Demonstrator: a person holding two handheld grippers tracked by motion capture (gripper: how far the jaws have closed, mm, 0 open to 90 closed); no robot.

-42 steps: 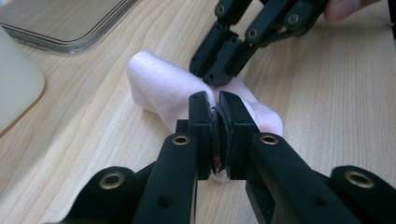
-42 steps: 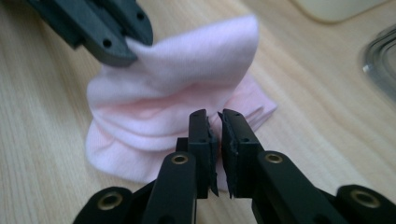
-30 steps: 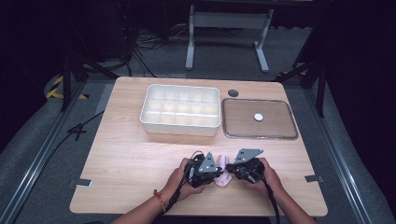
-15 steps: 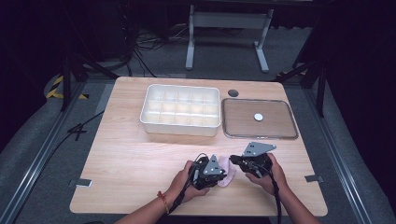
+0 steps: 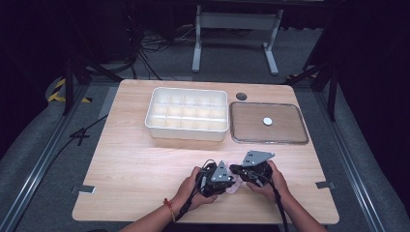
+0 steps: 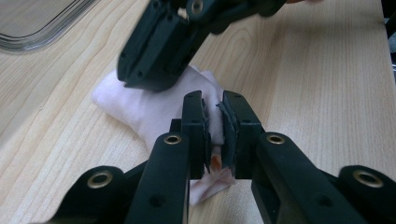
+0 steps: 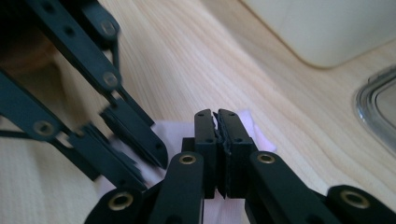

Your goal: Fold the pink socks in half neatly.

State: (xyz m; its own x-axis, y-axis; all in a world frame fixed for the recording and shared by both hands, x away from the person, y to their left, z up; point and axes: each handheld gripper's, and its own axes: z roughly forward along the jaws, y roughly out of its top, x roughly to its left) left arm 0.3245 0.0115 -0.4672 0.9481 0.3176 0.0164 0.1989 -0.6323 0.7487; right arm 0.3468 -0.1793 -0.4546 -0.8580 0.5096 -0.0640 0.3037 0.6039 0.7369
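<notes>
A small pale pink cloth point(image 5: 235, 183) is lying on the wooden table point(image 5: 130, 164), toward the person's edge and well apart from the white compartment tray point(image 5: 187, 114) at the far side. Both grippers are meeting over this cloth. The left gripper point(image 6: 214, 125), seen in its own view, is pinching a raised fold of the cloth point(image 6: 140, 105) between its two black jaws, with the fabric showing in the narrow gap between the pads and a small orange mark sitting low on the cloth there. Just beyond that fold, the right gripper point(image 6: 154, 70) is pressing down on the cloth's far part. In the right gripper view, the right gripper point(image 7: 216, 122) is holding its jaws pressed together, with the cloth point(image 7: 252, 122) lying under and around them; whether fabric is caught between them I cannot tell. The left gripper point(image 7: 135, 144) is coming in from the left of that view, its tips reaching down to the cloth. From the high view, the left hand point(image 5: 193, 186) and right hand point(image 5: 273, 181) are sitting on either side of the cloth, each wrapped around its gripper. Farther from the cloth, beside the compartment tray, a shallow clear tray point(image 5: 269, 140) is holding a small white disc point(image 5: 267, 121).
</notes>
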